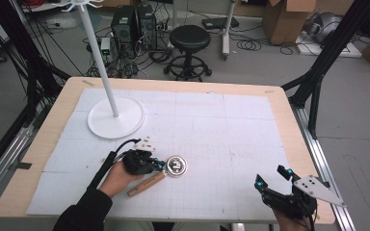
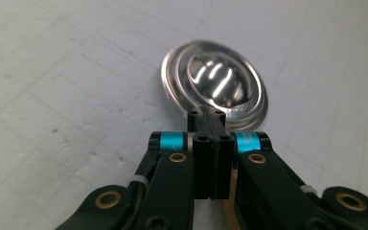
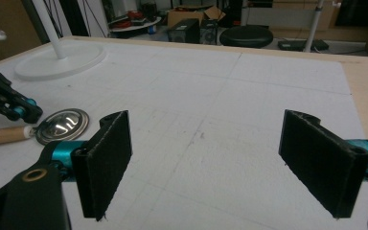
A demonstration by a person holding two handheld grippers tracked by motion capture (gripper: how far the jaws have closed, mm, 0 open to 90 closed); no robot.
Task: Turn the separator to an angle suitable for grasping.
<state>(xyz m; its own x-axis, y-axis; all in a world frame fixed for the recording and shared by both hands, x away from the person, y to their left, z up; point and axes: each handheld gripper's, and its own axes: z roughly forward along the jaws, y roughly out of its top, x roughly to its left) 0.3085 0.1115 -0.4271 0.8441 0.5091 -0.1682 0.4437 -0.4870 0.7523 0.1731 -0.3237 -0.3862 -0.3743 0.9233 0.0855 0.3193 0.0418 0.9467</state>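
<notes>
While shut, left claw point(image 2: 210, 120) at ladle point(image 2: 215, 86).

Your left gripper point(image 1: 161, 165), black with teal-banded jaws, lies low near the surface's front edge, left of centre, jaws pressed together, dark sleeve behind it. Your right gripper point(image 1: 271, 178) sits at the front right corner, jaws spread wide apart.

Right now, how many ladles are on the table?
1: a wooden-handled ladle lies on the white mat near the front-left, its shiny bowl beside the left gripper. No other is visible.
</notes>
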